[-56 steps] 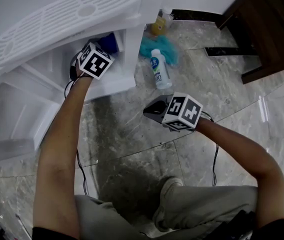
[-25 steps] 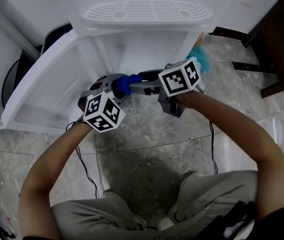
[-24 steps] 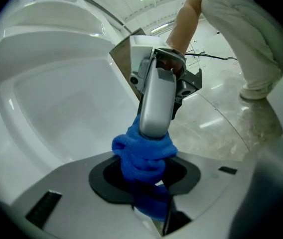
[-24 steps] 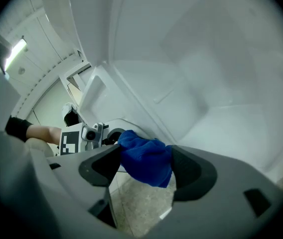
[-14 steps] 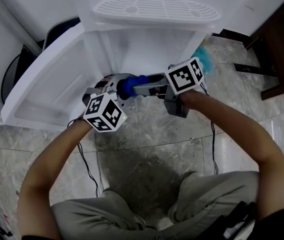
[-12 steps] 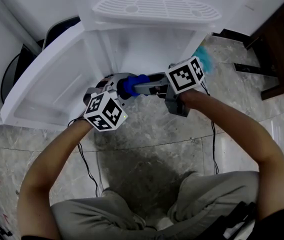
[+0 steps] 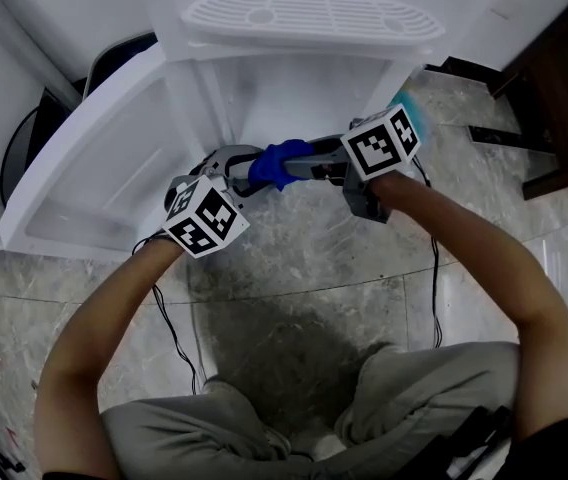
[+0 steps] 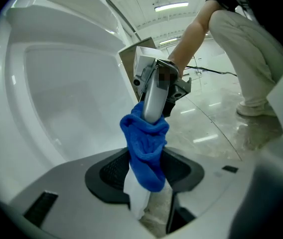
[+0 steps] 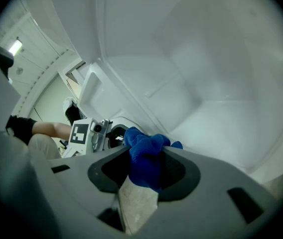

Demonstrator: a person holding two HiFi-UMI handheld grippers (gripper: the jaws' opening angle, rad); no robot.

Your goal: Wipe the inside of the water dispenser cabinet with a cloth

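Observation:
A bunched blue cloth (image 7: 279, 161) hangs in front of the open white dispenser cabinet (image 7: 294, 98). My right gripper (image 7: 299, 163) reaches in from the right. Its jaws are closing, and in the right gripper view the cloth (image 9: 146, 158) fills the gap and touches both pads. My left gripper (image 7: 234, 168) sits just left of it with its jaws opening. In the left gripper view the cloth (image 8: 145, 148) dangles loose between those spread jaws, and the right gripper (image 8: 151, 103) pinches it from above. The left gripper (image 9: 94, 133) shows beyond the cloth in the right gripper view.
The cabinet door (image 7: 94, 168) swings open to the left. A white slotted drip tray (image 7: 309, 18) tops the cabinet. A teal cloth (image 7: 409, 108) lies on the marble floor (image 7: 294, 258) at the right, with dark wooden furniture (image 7: 564, 78) beyond. Cables trail from both grippers.
The left gripper came out of the cabinet with the cloth and the right gripper came in to meet it. The right jaws narrowed on the cloth, the left jaws spread, and the cloth shifted slightly right.

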